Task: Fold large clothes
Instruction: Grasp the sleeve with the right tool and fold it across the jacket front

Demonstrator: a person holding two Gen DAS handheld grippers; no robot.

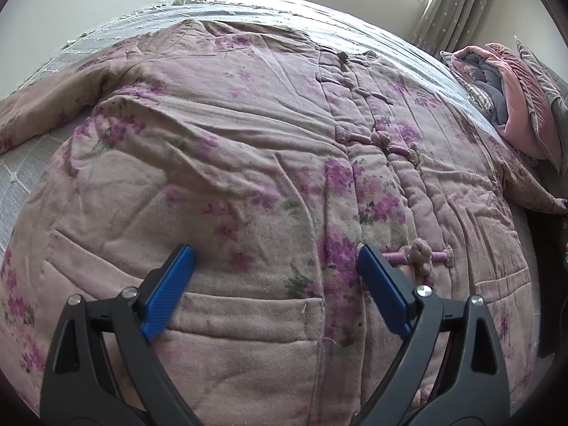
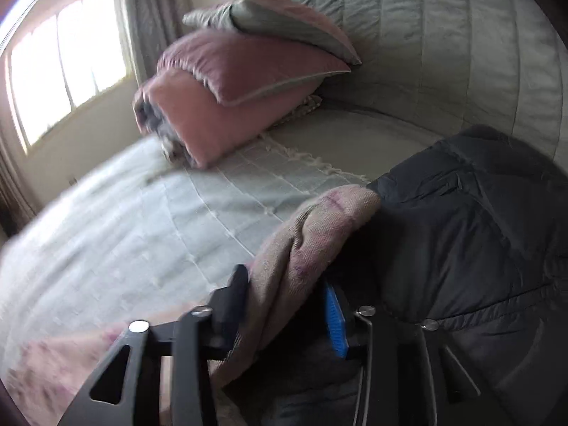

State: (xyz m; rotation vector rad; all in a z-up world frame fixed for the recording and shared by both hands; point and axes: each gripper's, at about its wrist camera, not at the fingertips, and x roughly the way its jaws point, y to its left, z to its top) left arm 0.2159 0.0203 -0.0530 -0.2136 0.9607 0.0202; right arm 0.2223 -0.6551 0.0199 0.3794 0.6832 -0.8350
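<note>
A large pink padded jacket with purple flowers (image 1: pixel 255 163) lies spread face up on the bed, its knot buttons (image 1: pixel 420 250) running down the middle. My left gripper (image 1: pixel 275 259) is open and empty, just above the jacket's lower front by a patch pocket (image 1: pixel 230 319). My right gripper (image 2: pixel 287 284) is shut on a bunched pink sleeve of the jacket (image 2: pixel 312 234) and holds it lifted above the bed. The rest of the jacket is blurred at the lower left of the right wrist view.
A grey-white bedspread (image 1: pixel 32 163) covers the bed (image 2: pixel 124 220). Pink and grey pillows (image 2: pixel 230 81) are stacked near the padded headboard (image 2: pixel 443 35). A dark padded garment (image 2: pixel 461 241) lies right of the sleeve. A curtained window (image 2: pixel 67 56) is behind.
</note>
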